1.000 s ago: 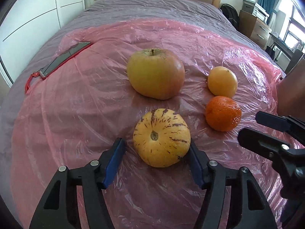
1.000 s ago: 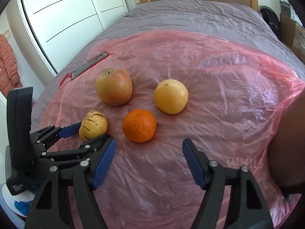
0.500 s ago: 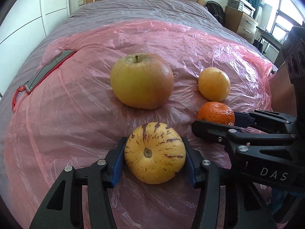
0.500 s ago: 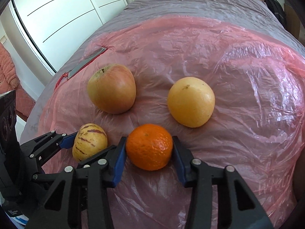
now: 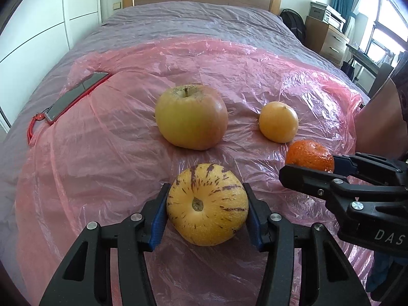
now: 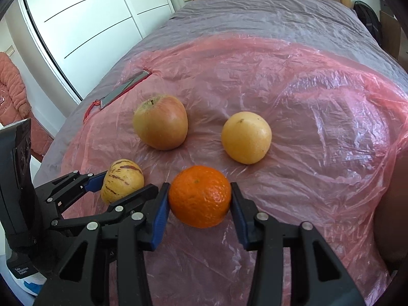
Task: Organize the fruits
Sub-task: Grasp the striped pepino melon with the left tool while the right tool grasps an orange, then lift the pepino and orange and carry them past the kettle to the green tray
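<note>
Striped melon (image 5: 207, 207) clamped between left gripper (image 5: 206, 213) fingers (image 5: 158, 213), orange (image 6: 200, 195) between right gripper (image 6: 199, 205) fingers (both low, level).

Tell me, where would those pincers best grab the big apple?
Probably across the apple's widest middle, coming in level from the near side. It sits upright, stem up, so its rounded flanks face sideways, with open plastic sheet on its left.

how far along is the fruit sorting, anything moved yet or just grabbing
Nothing looks sorted: all four fruits sit together on the pink plastic sheet. In hand: the left gripper is closed on the striped yellow melon, and the right gripper on the orange mandarin. Neither looks clearly lifted. Left: the apple and the pale yellow citrus, both untouched.
</note>
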{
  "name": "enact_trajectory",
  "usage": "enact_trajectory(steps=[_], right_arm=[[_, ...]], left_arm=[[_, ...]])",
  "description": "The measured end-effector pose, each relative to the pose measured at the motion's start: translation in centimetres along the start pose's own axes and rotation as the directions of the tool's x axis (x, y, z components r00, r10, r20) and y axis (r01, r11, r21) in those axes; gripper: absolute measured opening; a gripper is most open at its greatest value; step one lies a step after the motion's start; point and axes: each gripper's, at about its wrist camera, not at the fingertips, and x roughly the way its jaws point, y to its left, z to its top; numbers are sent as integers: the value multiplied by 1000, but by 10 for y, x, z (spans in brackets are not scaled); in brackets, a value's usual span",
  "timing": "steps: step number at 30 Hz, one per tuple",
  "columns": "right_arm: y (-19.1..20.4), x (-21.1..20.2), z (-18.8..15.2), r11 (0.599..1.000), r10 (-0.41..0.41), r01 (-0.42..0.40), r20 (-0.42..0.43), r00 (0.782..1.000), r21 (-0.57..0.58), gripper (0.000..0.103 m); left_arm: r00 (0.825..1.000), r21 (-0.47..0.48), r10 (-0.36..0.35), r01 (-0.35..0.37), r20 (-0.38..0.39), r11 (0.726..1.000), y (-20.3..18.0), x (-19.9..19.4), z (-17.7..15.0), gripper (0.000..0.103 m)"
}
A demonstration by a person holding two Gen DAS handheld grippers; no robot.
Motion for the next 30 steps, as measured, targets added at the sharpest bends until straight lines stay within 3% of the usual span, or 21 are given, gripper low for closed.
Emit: enact_trajectory(steps=[12, 18, 30], right_arm=[[10, -71, -18, 999, -43, 44, 46, 998, -20, 37], [15, -116, -50, 998, -50, 51, 52, 997, -29, 37], [0, -197, -121, 997, -75, 76, 78, 994, -13, 37]], left_arm=[[998, -41, 10, -8, 56, 999, -7, -72, -11, 48], [997, -66, -3, 8, 83, 998, -21, -114, -30, 48], [993, -21, -53, 55, 101, 998, -81, -174, -70, 48]])
